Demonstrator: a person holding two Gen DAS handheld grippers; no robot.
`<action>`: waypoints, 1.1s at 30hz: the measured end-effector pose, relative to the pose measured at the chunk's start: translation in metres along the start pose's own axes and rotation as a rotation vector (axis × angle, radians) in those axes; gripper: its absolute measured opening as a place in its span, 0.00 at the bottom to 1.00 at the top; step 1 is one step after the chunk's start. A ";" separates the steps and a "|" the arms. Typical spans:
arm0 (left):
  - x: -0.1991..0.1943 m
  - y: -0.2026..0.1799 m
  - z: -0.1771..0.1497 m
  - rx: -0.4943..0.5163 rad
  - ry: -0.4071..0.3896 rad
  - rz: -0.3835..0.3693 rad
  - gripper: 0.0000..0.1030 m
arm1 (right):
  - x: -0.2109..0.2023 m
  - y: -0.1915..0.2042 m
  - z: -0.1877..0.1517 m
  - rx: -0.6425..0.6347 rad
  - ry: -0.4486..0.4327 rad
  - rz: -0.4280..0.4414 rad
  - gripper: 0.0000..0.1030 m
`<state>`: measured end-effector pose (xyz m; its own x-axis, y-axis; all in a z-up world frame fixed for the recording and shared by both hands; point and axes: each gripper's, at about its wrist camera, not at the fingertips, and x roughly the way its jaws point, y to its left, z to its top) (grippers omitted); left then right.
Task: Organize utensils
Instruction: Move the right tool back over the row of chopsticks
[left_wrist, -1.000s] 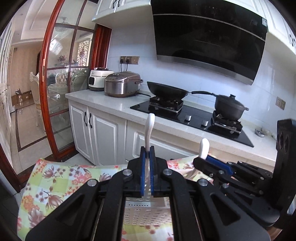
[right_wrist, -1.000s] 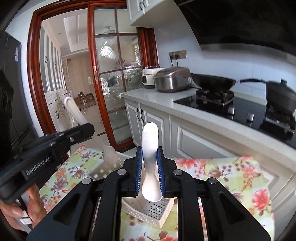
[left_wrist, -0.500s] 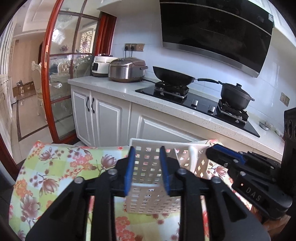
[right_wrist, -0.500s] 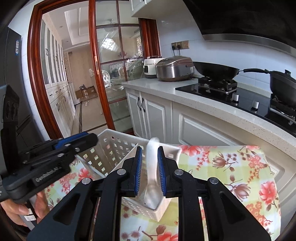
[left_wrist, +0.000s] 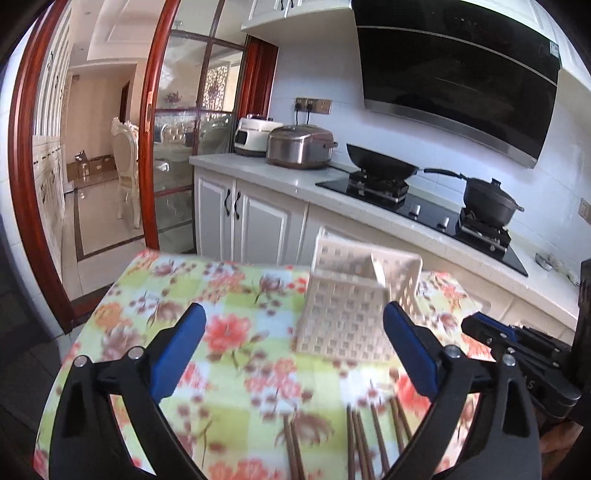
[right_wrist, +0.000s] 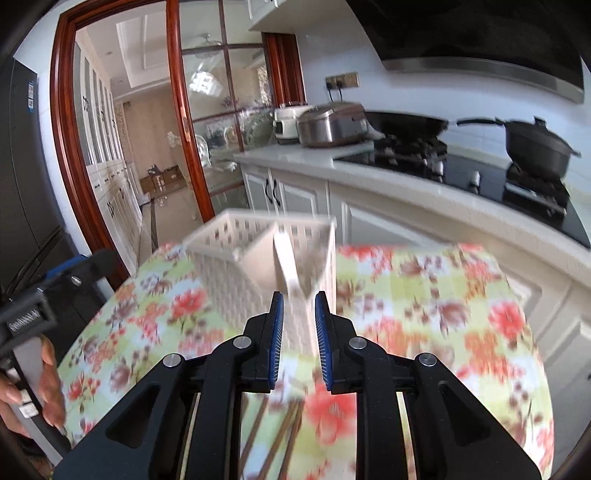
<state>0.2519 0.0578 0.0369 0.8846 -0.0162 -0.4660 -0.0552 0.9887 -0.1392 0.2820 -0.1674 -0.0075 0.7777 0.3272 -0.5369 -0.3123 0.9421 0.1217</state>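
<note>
Left tongs (left_wrist: 293, 341): I had just let these spread wide; nothing sat between the pads, only the cloth-covered desk (left_wrist: 236, 354) below.
Right tongs (right_wrist: 299, 339): narrow gap, pads apart and empty, as far as I could see.
Spoon (right_wrist: 290, 266): white, leaning in the basket (right_wrist: 236, 258), which stood on the desk's far side.
Chopsticks (left_wrist: 364, 439): dark sticks, lying loose near me on the cloth.
Handling: I judged them light, stiff, thin and prone to roll; I would pinch mid-length.
Writing: lettering on the other rig's body was too blurred to read.
</note>
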 end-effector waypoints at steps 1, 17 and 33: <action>-0.004 0.001 -0.006 -0.004 0.003 0.007 0.94 | -0.001 0.000 -0.009 0.006 0.016 -0.008 0.19; -0.008 0.018 -0.112 -0.015 0.241 0.071 0.94 | 0.018 0.014 -0.103 -0.015 0.252 -0.054 0.19; -0.005 0.025 -0.131 0.007 0.275 0.065 0.93 | 0.052 0.025 -0.105 -0.079 0.338 -0.093 0.16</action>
<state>0.1853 0.0626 -0.0785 0.7204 0.0086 -0.6935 -0.1040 0.9900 -0.0958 0.2576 -0.1340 -0.1202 0.5845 0.1849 -0.7900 -0.3002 0.9539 0.0011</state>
